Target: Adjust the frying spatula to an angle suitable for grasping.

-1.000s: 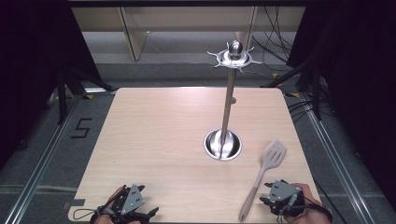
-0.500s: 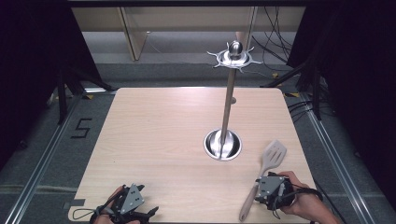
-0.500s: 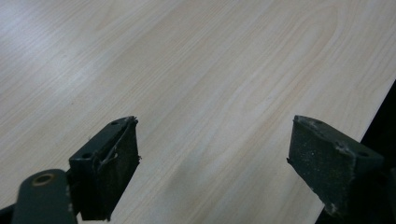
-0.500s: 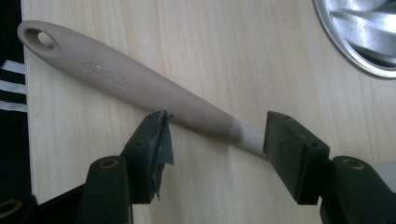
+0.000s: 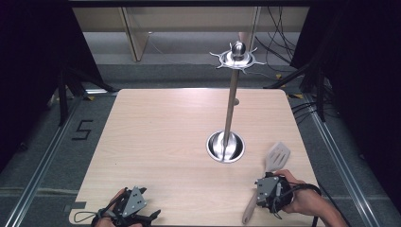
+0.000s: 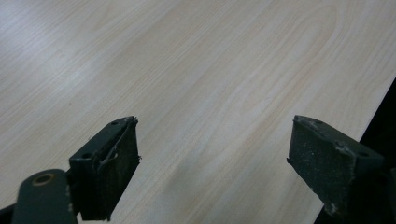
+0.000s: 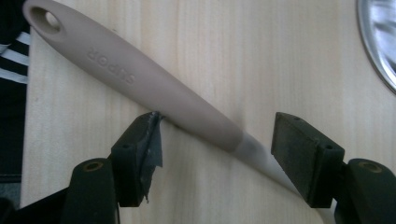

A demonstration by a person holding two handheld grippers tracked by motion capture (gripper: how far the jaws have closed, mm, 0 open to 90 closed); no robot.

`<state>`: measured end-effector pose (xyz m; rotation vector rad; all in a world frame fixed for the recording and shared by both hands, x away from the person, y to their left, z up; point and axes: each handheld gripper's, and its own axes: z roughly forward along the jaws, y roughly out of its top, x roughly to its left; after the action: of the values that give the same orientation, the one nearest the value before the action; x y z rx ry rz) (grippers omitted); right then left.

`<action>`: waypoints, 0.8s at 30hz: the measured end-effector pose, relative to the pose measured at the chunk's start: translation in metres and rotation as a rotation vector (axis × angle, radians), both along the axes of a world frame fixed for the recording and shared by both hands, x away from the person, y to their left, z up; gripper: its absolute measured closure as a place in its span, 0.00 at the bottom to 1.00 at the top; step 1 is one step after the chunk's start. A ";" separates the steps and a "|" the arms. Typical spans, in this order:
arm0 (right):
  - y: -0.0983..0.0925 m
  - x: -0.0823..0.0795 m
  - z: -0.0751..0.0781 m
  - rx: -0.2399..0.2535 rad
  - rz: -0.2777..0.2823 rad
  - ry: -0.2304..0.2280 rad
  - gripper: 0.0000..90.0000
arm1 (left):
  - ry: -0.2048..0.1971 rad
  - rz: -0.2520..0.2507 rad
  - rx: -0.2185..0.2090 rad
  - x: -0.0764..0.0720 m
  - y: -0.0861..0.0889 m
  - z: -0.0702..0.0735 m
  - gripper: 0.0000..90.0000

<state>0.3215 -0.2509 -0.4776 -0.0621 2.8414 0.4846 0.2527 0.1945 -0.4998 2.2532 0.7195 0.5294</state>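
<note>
A beige spatula lies on the wooden table (image 5: pixel 165 142) at the near right, its slotted head (image 5: pixel 277 155) toward the stand and its handle (image 5: pixel 248 213) toward the near edge. My right gripper (image 5: pixel 260 193) is over the handle. In the right gripper view the handle (image 7: pixel 140 79) runs slantwise between the jaws of that gripper (image 7: pixel 217 126). The jaws have just been opening and stand wide, pads not pressing on it. My left gripper (image 5: pixel 146 213) rests at the near left, open over bare wood (image 6: pixel 217 130).
A metal stand rises from a round base (image 5: pixel 226 146) right of centre, its pole (image 5: pixel 231 106) topped by a crown of hooks (image 5: pixel 238 57). The table's near edge lies close to both grippers. Cables and dark frames surround the table.
My right gripper has slid left onto the spatula handle, which now lies between its jaws. The left gripper and the stand have not moved.
</note>
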 end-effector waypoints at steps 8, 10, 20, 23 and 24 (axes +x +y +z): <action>0.005 0.002 -0.003 -0.040 0.023 0.038 0.38 | 0.001 -0.002 0.001 0.000 0.000 0.000 0.17; 0.005 0.005 -0.003 -0.027 0.025 0.043 0.39 | -0.001 -0.009 0.027 0.001 0.001 0.001 0.17; 0.011 0.023 -0.005 0.034 -0.033 0.127 0.46 | -0.003 -0.008 0.000 0.000 0.001 0.000 0.17; 0.012 0.027 -0.006 0.052 -0.067 0.153 0.48 | -0.004 -0.007 -0.002 0.000 0.001 0.000 0.17; 0.014 0.028 -0.005 0.054 -0.101 0.163 0.49 | -0.004 -0.007 -0.002 0.000 0.001 0.000 0.17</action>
<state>0.3493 -0.2374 -0.4829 0.1372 2.9693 0.5685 0.2530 0.1952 -0.4996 2.2520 0.7099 0.5293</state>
